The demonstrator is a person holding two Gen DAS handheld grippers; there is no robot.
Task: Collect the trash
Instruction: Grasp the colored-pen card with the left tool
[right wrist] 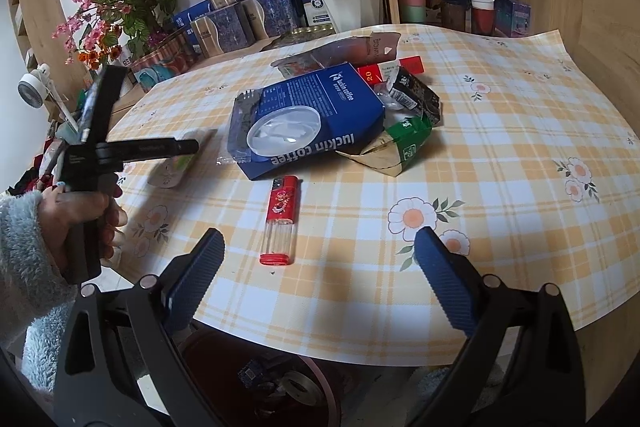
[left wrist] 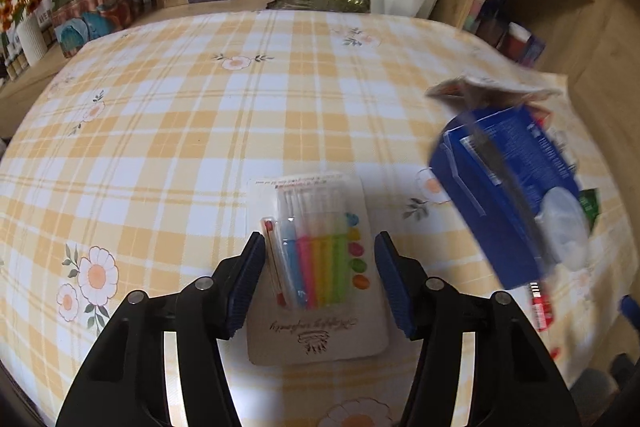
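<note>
Left gripper [left wrist: 320, 275] hangs tilted down over a blister pack of coloured pens [left wrist: 316, 267], which lies flat on the checked tabletop [left wrist: 160, 147]. Fingers stand moderately apart, one on each long side of the pack; pads not pressing on it, as far as the left wrist view shows.

Right gripper [right wrist: 320, 267] sits at the near tabletop edge, fingers spread wide, nothing between them. Red lighter [right wrist: 280, 219] lies at 12 o'clock from it, just beyond the fingertips, flat, apart from both pads.

Trash pile farther out at 12 o'clock: blue coffee box [right wrist: 308, 123] on its side with a clear plastic lid [right wrist: 284, 133] resting on it, a green-and-gold crumpled carton [right wrist: 396, 151] touching its 3 o'clock side, a black wrapper [right wrist: 416, 95] and a red-and-white packet [right wrist: 392, 69] behind.

In the right wrist view, a hand [right wrist: 80, 223] in a fuzzy grey sleeve [right wrist: 24, 259] grips the left gripper's handle at 9 o'clock.
</note>
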